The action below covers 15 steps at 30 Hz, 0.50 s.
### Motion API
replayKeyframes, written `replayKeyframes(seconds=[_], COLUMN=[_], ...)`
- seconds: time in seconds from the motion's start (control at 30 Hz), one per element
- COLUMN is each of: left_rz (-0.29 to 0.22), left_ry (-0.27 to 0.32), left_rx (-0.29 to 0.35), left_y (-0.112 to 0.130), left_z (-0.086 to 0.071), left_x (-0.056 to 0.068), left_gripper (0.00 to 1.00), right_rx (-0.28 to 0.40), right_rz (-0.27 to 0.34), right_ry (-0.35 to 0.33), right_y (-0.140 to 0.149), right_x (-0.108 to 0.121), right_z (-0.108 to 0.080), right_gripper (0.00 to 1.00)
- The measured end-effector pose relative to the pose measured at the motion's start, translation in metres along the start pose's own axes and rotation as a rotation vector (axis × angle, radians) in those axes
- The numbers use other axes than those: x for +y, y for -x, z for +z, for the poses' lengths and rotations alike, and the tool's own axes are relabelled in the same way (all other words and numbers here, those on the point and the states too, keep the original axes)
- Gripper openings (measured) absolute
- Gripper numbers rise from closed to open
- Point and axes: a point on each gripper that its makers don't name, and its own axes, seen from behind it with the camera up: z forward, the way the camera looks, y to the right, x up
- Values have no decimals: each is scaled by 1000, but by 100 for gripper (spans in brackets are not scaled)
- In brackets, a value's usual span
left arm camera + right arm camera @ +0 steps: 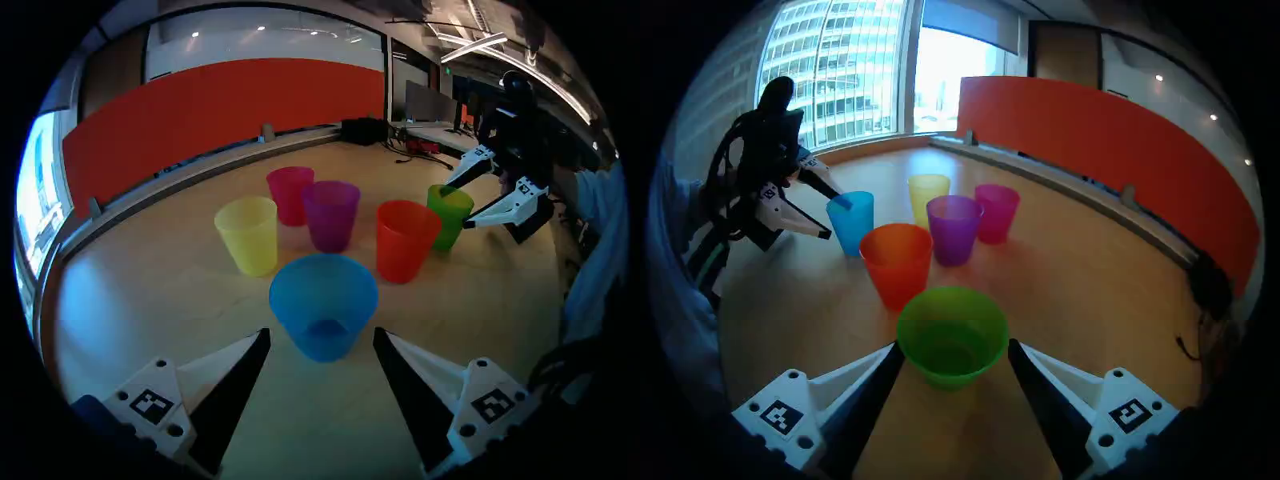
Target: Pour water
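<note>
The left gripper (320, 331) has its fingers spread apart, and the blue cup (323, 300) stands upright between the fingertips. The right gripper (954, 343) is spread likewise, with the green cup (952, 320) between its fingertips.

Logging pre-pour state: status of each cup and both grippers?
left gripper: open, flanking blue cup
right gripper: open, flanking green cup
blue cup: upright
green cup: upright
orange cup: upright, free
purple cup: upright, free
pink cup: upright, free
yellow cup: upright, free
Fill levels: cannot tell.
</note>
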Motion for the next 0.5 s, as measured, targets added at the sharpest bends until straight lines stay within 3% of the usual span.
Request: replayKeyframes(seconds=[0.5], left_rz=[-12], left_ry=[-73], left_rx=[24], left_y=[3], left_z=[-24], left_x=[-11], left_gripper=[96], right_rx=[20], right_rz=[32], right_ry=[75], right_y=[11], right_x=[12], right_z=[-36], right_gripper=[100])
